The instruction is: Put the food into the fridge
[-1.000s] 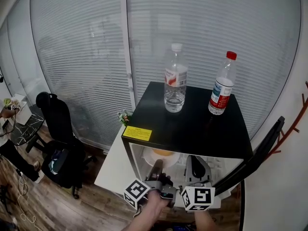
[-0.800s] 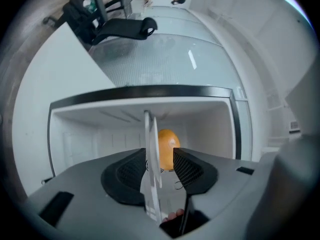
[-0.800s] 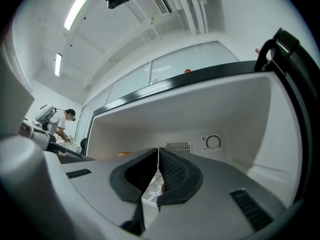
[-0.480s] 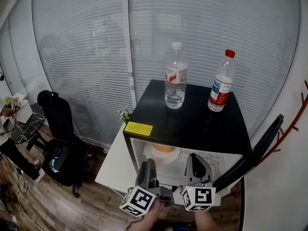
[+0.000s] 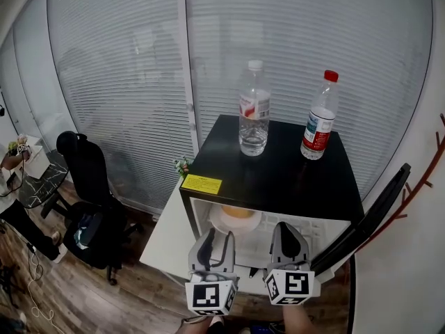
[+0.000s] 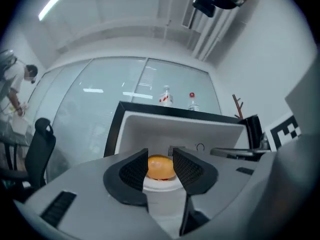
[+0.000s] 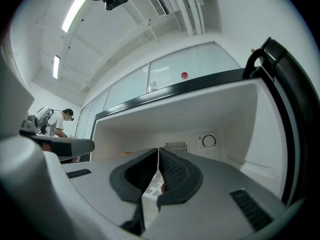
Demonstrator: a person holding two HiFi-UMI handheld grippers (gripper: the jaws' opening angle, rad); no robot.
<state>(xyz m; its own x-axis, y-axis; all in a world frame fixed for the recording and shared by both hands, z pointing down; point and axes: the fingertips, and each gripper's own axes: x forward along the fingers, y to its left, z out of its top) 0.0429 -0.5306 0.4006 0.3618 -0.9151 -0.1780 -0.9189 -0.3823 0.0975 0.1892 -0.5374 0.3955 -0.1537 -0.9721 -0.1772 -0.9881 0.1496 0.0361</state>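
Farthest to the left of the fingers, well apart from them, stands a black office chair [image 5: 87, 186] on the wooden floor, with no part in the job.

Next comes the left gripper [image 5: 216, 245]. A second ago it was reaching into the small black fridge with a white interior [image 5: 278, 179], close to the bowl; since then it has drawn back out, and now hangs just in front of the opening. Its ribbed black fingers [image 6: 131, 171] are released and spread, with nothing between them. Straight ahead through the gap, beyond the fingertips, we see the round orange piece of food [image 6: 161, 167] on its shallow white bowl [image 6: 161, 185]. The bowl rests on the fridge shelf, apart from both pads.

We judge from this that the food has been delivered and let go. The placing itself looks done.

Above and beyond the fingers, on the fridge's black top, stand a clear plastic bottle with a white cap [image 5: 254, 110] and, to its right, a clear bottle with a red cap [image 5: 318, 117]. Both are untouched.

The right gripper [image 5: 286, 241] has hardly shifted. It points into the same opening, and its pads [image 7: 172, 171] are clenched together on nothing. A small reddish patch shows below them; we cannot tell what it is.

To the right of those fingers, the black fridge door [image 5: 368, 218] stands wide open. Closing it looks like the only step left.
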